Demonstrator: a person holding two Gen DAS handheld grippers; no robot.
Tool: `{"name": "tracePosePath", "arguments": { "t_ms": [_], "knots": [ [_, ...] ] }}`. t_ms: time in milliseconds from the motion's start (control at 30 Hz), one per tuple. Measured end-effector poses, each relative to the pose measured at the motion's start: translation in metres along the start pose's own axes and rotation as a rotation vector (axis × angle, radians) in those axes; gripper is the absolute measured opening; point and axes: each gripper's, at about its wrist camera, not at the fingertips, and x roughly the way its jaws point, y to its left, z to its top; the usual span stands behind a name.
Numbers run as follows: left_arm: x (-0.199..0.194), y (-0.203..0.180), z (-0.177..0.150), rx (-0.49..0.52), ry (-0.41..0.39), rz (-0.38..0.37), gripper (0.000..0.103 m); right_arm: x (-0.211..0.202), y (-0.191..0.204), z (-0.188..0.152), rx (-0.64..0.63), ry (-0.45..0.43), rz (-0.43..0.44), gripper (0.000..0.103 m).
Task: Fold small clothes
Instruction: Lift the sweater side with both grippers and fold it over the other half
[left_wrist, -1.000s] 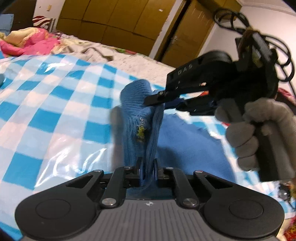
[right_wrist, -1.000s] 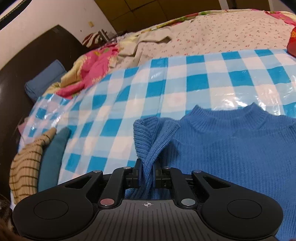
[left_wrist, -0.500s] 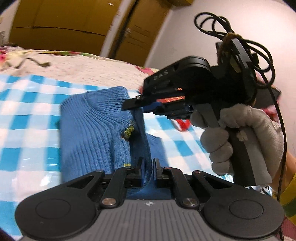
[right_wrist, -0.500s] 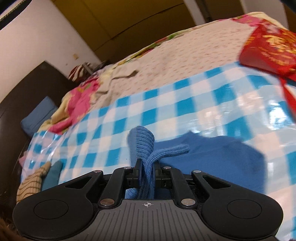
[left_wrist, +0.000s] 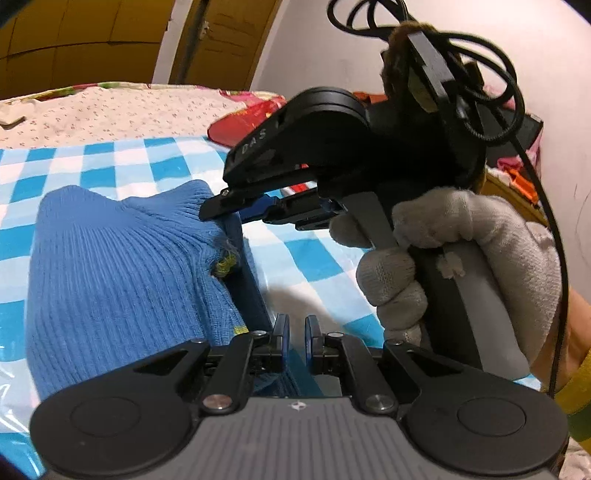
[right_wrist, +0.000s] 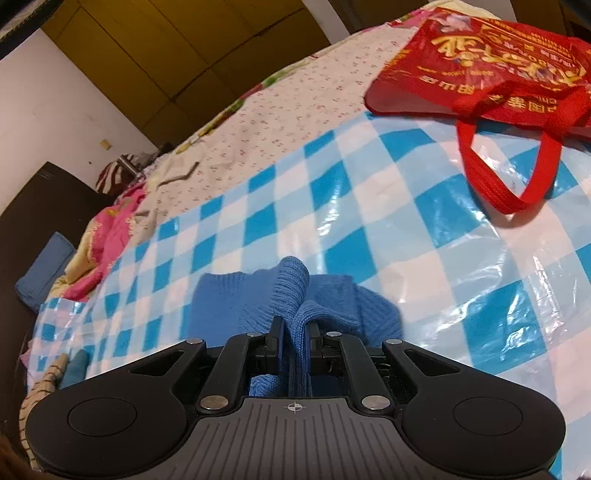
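Observation:
A small blue knit sweater (left_wrist: 110, 280) lies on the blue-and-white checked plastic sheet (left_wrist: 310, 266), partly folded over. My left gripper (left_wrist: 294, 332) sits at the sweater's near right edge; its jaws stand slightly apart with nothing visibly between the pads. My right gripper (right_wrist: 294, 332) is shut on a bunched fold of the sweater (right_wrist: 295, 295). In the left wrist view the right gripper (left_wrist: 229, 206), held by a gloved hand (left_wrist: 461, 258), pinches the ribbed edge just ahead.
A red tote bag (right_wrist: 498, 66) with a looped handle lies at the sheet's far right. A floral bedsheet (right_wrist: 295, 96) lies beyond the checked sheet. Pink bedding (right_wrist: 110, 236), a blue pillow (right_wrist: 40, 273) and a striped garment (right_wrist: 40, 391) are at the left.
Both grippers carried the sweater's edge to the right, folding it over. The cloth that was pinched in the left gripper now lies beside its jaws. The right keeps its grip.

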Motion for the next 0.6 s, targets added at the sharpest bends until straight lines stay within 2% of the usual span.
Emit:
{"name": "tracePosePath", "arguments": {
  "t_ms": [267, 467, 600],
  "knots": [
    [0.029, -0.001, -0.019, 0.015, 0.092, 0.018, 0.019, 0.010, -0.025, -0.012, 0.017, 0.026, -0.051, 0.009],
    [0.029, -0.005, -0.020, 0.031, 0.120, 0.020, 0.019, 0.013, -0.021, -0.015, -0.031, 0.030, -0.089, 0.016],
    [0.018, -0.009, -0.019, 0.059, 0.128, 0.037, 0.019, 0.009, -0.016, -0.016, -0.061, 0.016, -0.114, 0.017]
  ]
}}
